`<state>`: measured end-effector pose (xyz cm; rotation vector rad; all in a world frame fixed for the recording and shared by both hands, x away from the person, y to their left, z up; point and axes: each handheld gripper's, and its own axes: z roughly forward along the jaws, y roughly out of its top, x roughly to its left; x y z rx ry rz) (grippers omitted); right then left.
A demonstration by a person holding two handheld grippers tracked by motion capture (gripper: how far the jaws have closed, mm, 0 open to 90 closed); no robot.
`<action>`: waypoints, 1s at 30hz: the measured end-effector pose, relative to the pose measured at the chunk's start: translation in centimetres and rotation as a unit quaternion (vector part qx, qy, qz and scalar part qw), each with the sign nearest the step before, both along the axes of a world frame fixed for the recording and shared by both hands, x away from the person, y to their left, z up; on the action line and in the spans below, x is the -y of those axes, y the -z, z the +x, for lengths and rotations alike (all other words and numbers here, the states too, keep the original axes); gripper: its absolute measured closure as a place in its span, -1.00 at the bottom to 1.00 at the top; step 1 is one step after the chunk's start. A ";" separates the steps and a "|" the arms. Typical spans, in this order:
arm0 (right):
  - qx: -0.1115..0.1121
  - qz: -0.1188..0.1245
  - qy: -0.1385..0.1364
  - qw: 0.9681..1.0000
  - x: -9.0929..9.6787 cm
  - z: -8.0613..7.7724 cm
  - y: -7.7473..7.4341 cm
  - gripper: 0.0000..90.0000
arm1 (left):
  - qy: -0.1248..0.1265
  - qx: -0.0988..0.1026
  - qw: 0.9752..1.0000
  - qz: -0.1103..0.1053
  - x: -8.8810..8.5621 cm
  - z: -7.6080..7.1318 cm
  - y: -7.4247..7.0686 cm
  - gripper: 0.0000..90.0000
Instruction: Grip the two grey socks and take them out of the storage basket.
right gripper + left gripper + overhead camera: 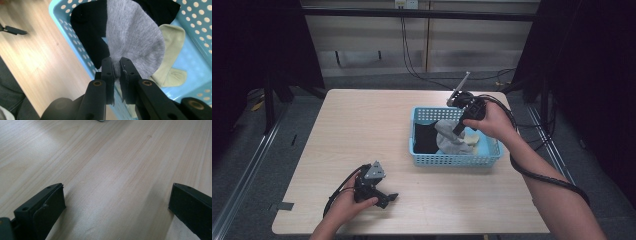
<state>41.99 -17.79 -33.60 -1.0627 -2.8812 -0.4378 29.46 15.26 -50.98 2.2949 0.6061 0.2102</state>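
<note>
Done: your right gripper (117, 65) has its jaws closed tight on the grey sock (135, 42), and the sock hangs from it, just above the blue basket (455, 159)
Left: you must carry the sock out to the table (362, 125), I think; a black sock (426, 137) and a pale yellow sock (172, 47) lie in the basket
Left gripper (379, 192): it rests on the table near you, jaws wide, nothing between them
Surface: light wood table, bare around the basket
Room: dark curtains at both sides, grey floor, cables behind
</note>
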 end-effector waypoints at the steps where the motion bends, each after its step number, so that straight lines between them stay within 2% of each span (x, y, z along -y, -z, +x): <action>1: 0.001 0.000 -0.001 1.000 0.0 -0.1 -0.3 0.83 | 0.000 0.000 1.000 -0.001 0.0 0.0 0.0 -1.00; 8: 0.005 0.001 -0.008 1.000 0.0 -1.1 -1.6 0.83 | 0.000 -0.001 1.000 0.000 0.0 0.0 0.0 -1.00; 15: 0.008 -0.007 -0.029 1.000 -0.4 -2.6 -2.4 0.83 | 0.000 -0.001 1.000 0.000 0.0 0.0 0.0 -1.00; 16: 0.009 -0.005 -0.041 0.999 -0.7 -3.2 -2.5 0.83 | 0.000 -0.001 1.000 0.000 0.0 0.0 0.0 -1.00; 25: 0.010 0.000 -0.075 0.997 -2.2 -5.5 -2.7 0.83 | -0.001 0.001 1.000 -0.002 0.0 0.0 0.0 -1.00; 30: 0.007 0.012 -0.097 0.995 -2.9 -6.8 -2.5 0.83 | -0.001 0.000 1.000 -0.002 0.0 0.0 0.0 -1.00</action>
